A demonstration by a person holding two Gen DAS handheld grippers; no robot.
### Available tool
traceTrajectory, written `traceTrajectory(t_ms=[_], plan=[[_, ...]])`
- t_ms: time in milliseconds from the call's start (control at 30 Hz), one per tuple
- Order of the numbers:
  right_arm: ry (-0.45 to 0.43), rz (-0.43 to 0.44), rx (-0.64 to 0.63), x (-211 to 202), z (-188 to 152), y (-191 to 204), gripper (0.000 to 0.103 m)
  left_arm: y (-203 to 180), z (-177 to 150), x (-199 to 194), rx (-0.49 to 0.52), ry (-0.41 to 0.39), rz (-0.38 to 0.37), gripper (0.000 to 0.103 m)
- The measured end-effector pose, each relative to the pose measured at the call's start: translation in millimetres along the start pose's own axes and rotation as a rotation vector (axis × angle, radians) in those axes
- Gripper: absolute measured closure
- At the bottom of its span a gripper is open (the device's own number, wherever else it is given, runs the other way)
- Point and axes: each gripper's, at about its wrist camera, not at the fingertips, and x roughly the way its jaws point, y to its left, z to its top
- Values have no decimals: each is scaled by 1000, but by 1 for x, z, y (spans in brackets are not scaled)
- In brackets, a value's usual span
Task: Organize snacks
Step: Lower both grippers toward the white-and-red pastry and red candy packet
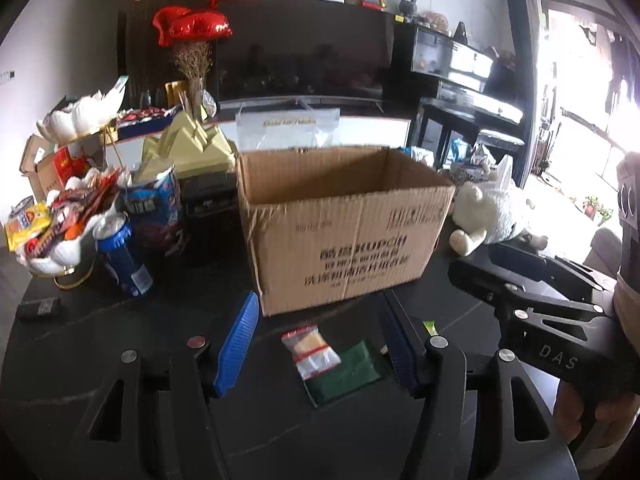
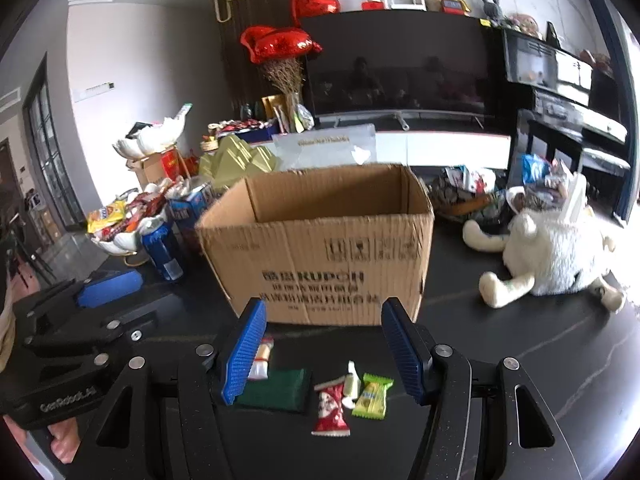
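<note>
An open cardboard box (image 1: 344,224) stands on the dark table; it also shows in the right wrist view (image 2: 320,248). In front of it lie a clear red-trimmed packet (image 1: 310,350) on a dark green packet (image 1: 346,372). In the right wrist view I see the clear packet (image 2: 262,360), the green packet (image 2: 276,390), a red candy (image 2: 331,410), a small white packet (image 2: 351,384) and a lime-green candy (image 2: 372,396). My left gripper (image 1: 320,344) is open above the clear and green packets. My right gripper (image 2: 324,352) is open above the candies. Both are empty.
A white bowl of snacks (image 1: 60,224), a blue can (image 1: 120,256) and a blue snack tube (image 1: 156,208) stand left of the box. A white plush toy (image 2: 552,256) lies to the right, with a heap of snack bags (image 2: 480,188) behind it. A TV (image 2: 400,72) stands behind.
</note>
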Motion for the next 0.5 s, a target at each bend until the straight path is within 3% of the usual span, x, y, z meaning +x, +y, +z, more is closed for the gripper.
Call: traceTrajectory(t_ms=[267,500], plan=[[67,5,33,23,-25,-6,42,4,-18,33,-3,57,-6,42],[213,29,63,60,-51,-14,49,8,-35,74,-16,143,-15,42]])
